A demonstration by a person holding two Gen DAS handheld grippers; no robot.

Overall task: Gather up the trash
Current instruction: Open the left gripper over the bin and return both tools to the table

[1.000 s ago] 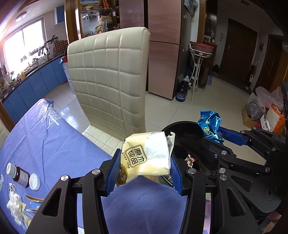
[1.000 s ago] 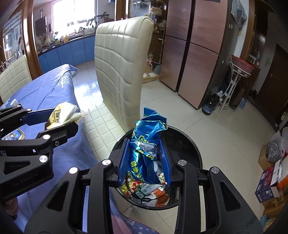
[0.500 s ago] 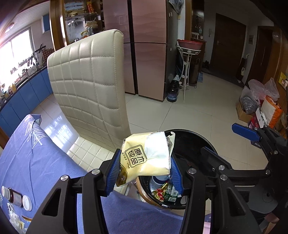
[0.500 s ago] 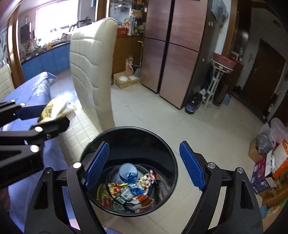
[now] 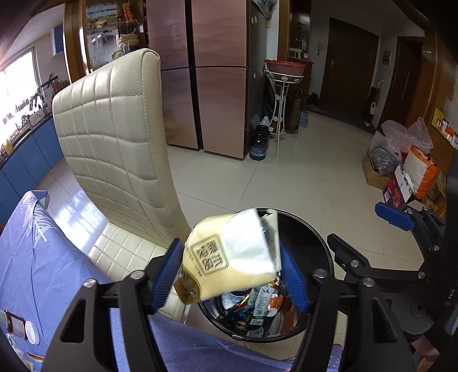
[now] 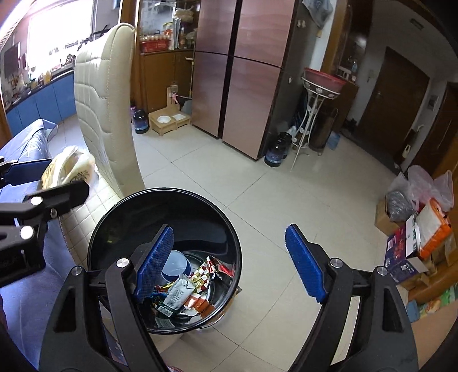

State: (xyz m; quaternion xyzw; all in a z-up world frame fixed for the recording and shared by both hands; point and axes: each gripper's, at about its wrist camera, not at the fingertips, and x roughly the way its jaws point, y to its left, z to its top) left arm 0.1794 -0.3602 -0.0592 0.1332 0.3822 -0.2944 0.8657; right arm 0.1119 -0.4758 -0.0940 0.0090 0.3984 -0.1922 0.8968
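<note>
- Cream quilted chair (image 5: 114, 137) beside the blue-clothed table (image 5: 37, 246)
- Glossy beige tile floor (image 5: 286, 183)
- Copper-toned fridge (image 5: 200, 85) behind
- Dark wooden doors (image 5: 352, 65) right
- Bright window (image 6: 57, 25) over blue cabinets (image 6: 40, 100)

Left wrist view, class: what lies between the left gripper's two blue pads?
A pale yellow plastic snack wrapper lies between the opening left gripper, tilted above the round black trash bin; the right wrist view shows it too.
</note>
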